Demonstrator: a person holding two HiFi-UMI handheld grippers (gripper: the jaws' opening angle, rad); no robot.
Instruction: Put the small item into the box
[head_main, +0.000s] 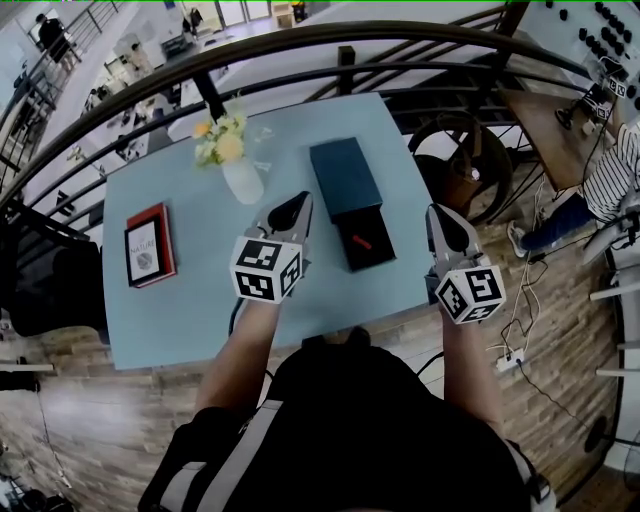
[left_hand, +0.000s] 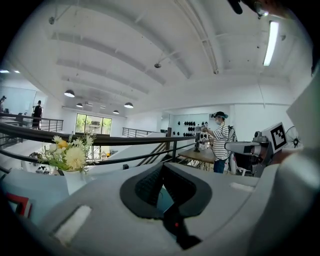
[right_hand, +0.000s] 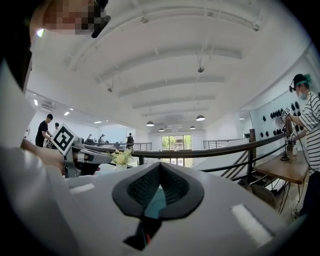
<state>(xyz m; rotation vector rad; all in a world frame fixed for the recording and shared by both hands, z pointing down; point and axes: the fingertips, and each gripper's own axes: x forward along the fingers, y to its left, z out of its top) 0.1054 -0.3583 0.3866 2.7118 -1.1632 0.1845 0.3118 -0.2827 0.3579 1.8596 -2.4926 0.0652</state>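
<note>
Both arms extended forward from the torso, roughly parallel, one tool per hand. Left tool (head_main: 297, 207): jaws point forward and away from the body, marker cube (head_main: 267, 268) nearest the wrist, left forearm (head_main: 237, 350) bare below it. In the left gripper view the jaw tips meet, nothing gripped between them. Right tool (head_main: 437, 213): same heading, level with the left and well apart from it, right forearm (head_main: 470, 365) running straight back to the shoulder. In the right gripper view the jaw tips are also together, nothing between them. Each gripper view shows the other tool off to one side, at about the same height.
</note>
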